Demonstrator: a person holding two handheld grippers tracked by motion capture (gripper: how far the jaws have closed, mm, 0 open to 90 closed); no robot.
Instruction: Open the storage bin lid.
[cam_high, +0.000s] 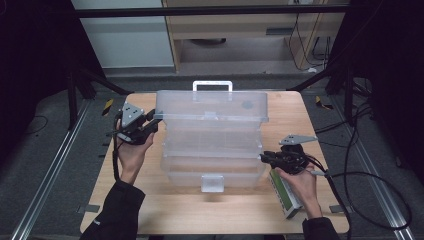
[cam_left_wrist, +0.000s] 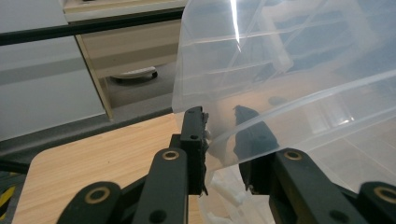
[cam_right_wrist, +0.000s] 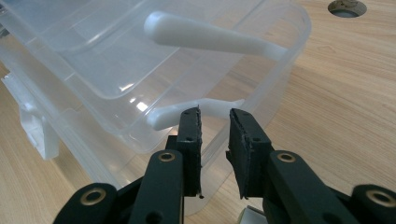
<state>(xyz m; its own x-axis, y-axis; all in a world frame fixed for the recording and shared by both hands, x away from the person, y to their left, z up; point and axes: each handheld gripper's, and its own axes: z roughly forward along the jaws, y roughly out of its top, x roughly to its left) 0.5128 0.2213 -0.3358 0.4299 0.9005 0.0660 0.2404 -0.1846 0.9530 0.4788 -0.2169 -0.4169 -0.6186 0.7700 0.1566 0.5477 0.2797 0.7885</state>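
At table: left tongs (cam_high: 150, 121) pinching clear lid (cam_high: 212, 105) corner, far jaw blurred behind plastic; right tongs (cam_high: 264, 157) spread.

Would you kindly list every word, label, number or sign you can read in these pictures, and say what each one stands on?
No text can be read in any view.
The green-and-white box under the right hand on the table: whatever print it bears is too small and blurred to read.
The clear plastic tiered box carries no lettering that shows.
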